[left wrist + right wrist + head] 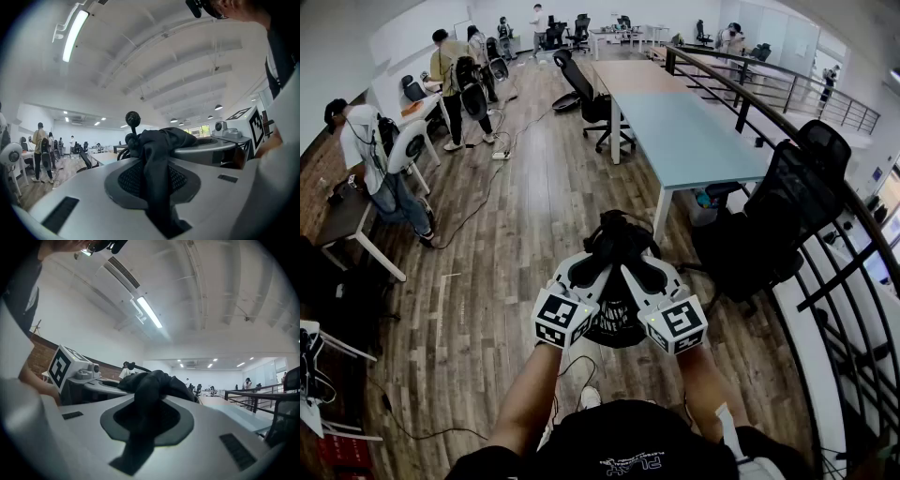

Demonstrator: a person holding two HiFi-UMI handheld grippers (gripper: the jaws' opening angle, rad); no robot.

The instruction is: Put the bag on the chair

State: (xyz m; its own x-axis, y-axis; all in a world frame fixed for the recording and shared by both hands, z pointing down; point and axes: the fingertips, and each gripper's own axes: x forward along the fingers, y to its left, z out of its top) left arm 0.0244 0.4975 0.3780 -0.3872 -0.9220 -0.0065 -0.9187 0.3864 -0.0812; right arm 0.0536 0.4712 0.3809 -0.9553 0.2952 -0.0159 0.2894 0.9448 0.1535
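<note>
Near: left gripper (589, 270) and right gripper (649, 272) are side by side, almost touching, in front of the person's body. In the left gripper view the fingers (211, 154) are closed down on a fold of black fabric of the bag (157, 159). The right gripper view shows the same: fingers (220, 423) pinched on a bunched black fold (147, 394). Both have a grip, on neighbouring parts of the bag's top.

Bag (617, 242): held in the air over the wood floor (516, 244), clear of any surface. The gathered top points up into the fingers and the body drops away below them. Long axis judged roughly vertical, but it is foreshortened from the head view, so the lower end cannot be read well.

Farther, right: black mesh chair (787, 202) beside the railing (825, 272), well apart from the bag. The long table (684, 131) lies beyond.

Step in hand (judgement): carry to the chair.
- Hold both grips even so the bag does not swing or twist.
- Approach from the open front of the seat, clear of the railing.
- Lower the bottom end onto the seat first, then release.
- The chair may roll if nudged.
</note>
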